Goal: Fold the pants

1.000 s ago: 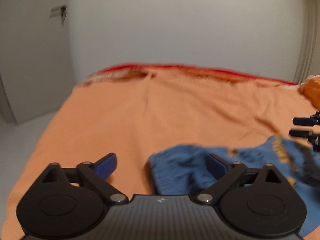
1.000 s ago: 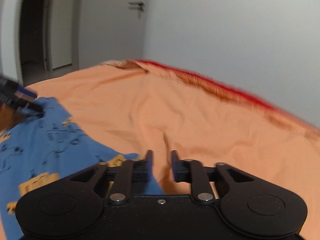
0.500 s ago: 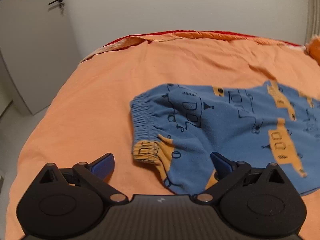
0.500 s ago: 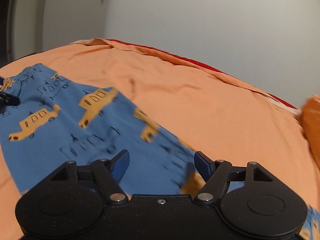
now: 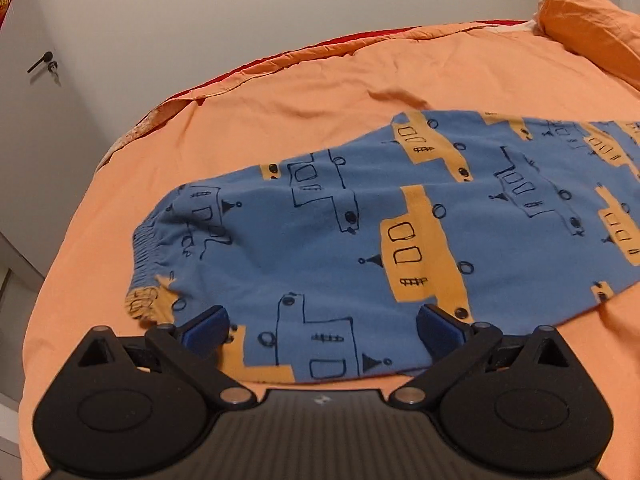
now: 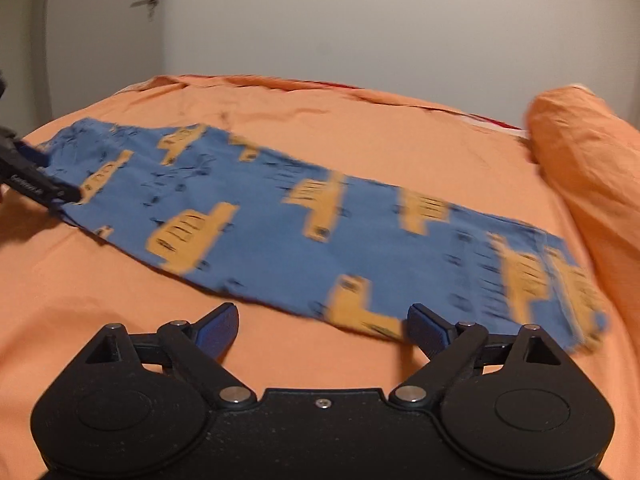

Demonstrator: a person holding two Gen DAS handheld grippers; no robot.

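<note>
Blue pants (image 5: 360, 232) with yellow vehicle prints lie flat and lengthwise on the orange bed sheet (image 5: 280, 112). The gathered waistband (image 5: 146, 256) is at the left end in the left wrist view. My left gripper (image 5: 320, 326) is open and empty, just above the pants' near edge by the waist. In the right wrist view the pants (image 6: 300, 224) run from far left to the right, leg ends (image 6: 560, 280) at the right. My right gripper (image 6: 320, 328) is open and empty above the near edge toward the leg end. The left gripper's fingers (image 6: 32, 184) show at the far left.
An orange pillow (image 6: 588, 168) lies at the bed's right end, also top right in the left wrist view (image 5: 592, 28). A white wall runs behind the bed. A door with a handle (image 5: 40, 62) stands at the left. The bed's left edge drops to the floor.
Both grippers have pulled back and tilted down over the pants, now laid out flat. My right gripper went from nearly shut to open. The left stayed open.
</note>
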